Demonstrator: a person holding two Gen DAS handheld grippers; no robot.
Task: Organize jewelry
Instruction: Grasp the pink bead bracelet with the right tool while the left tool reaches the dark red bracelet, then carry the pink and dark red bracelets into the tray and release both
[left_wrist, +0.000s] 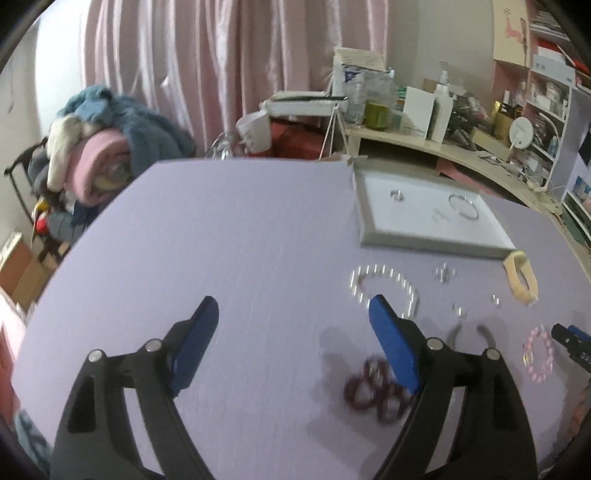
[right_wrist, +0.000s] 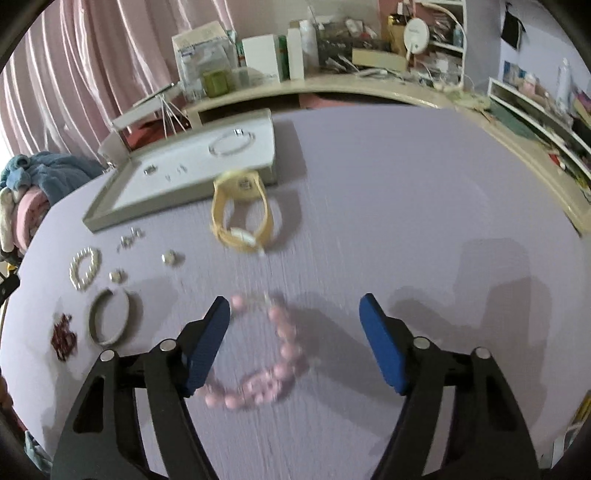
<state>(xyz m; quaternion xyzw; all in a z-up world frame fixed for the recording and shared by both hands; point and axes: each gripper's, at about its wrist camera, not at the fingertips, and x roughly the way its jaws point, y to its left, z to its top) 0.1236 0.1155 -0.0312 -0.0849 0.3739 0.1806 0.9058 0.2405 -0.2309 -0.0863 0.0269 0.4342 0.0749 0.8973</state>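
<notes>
Lilac table (right_wrist: 406, 192): work surface, bears all items.
Grey tray (right_wrist: 110, 212), white-lined: far side of table; holds silver bangle (right_wrist: 232, 143), ring (right_wrist: 149, 170), small pieces.
Left gripper (left_wrist: 291, 325): jaws apart, nothing between; dark red bead bracelet (left_wrist: 373, 391) lies beside right finger.
Right gripper (right_wrist: 295, 321): jaws apart, above pink bead bracelet (right_wrist: 266, 369), pads not pressing it.
Yellow watch (right_wrist: 240, 218): just before tray.
Grey bangle (right_wrist: 110, 319), pearl bracelet (right_wrist: 85, 267): on table, left.
</notes>
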